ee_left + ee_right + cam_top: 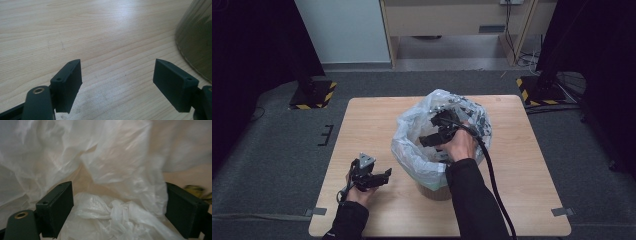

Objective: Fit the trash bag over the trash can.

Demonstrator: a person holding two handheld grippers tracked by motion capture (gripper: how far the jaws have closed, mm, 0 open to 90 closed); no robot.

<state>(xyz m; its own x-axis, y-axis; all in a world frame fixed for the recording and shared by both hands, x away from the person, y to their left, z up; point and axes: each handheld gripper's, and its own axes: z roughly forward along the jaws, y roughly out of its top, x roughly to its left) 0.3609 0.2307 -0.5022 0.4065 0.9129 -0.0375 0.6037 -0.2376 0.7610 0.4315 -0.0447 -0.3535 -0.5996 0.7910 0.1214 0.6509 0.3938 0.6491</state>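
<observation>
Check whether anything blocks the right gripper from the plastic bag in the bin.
Nothing visible does. The right gripper sits inside the bag's mouth, jaws open, and the plastic bag lies crumpled directly between and ahead of them; whether the pads touch it is unclear.

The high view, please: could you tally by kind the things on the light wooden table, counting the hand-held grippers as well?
Black two-jaw grippers: 2, the left gripper open above the light wooden table, the right gripper open inside the bag.
Translucent white plastic bags: 1, lining the bin.
Round tan bins: 1.
Total: 4.
</observation>
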